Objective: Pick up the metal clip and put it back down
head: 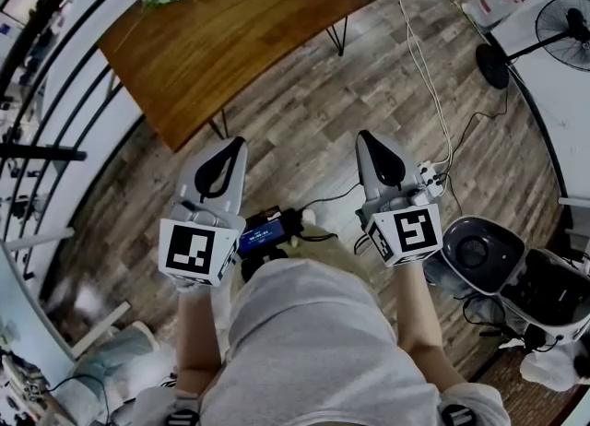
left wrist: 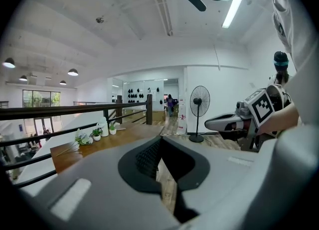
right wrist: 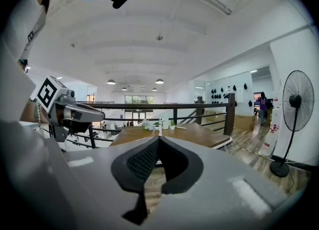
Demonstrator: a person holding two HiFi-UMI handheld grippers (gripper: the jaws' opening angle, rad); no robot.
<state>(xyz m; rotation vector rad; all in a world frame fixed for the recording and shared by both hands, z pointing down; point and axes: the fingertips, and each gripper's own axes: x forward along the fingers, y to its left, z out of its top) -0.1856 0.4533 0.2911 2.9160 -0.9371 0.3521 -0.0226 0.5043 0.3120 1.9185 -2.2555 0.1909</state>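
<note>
While the left tool (head: 238, 143) and right tool (head: 365, 136) hang closed and empty, the wooden table (head: 249, 28) stands ahead.

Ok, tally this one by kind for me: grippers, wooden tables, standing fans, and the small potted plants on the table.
Grippers: 2, the left gripper and the right gripper, both shut and empty
Wooden table: 1
Standing fan: 1
Small potted plants: 2
Total: 6
</note>
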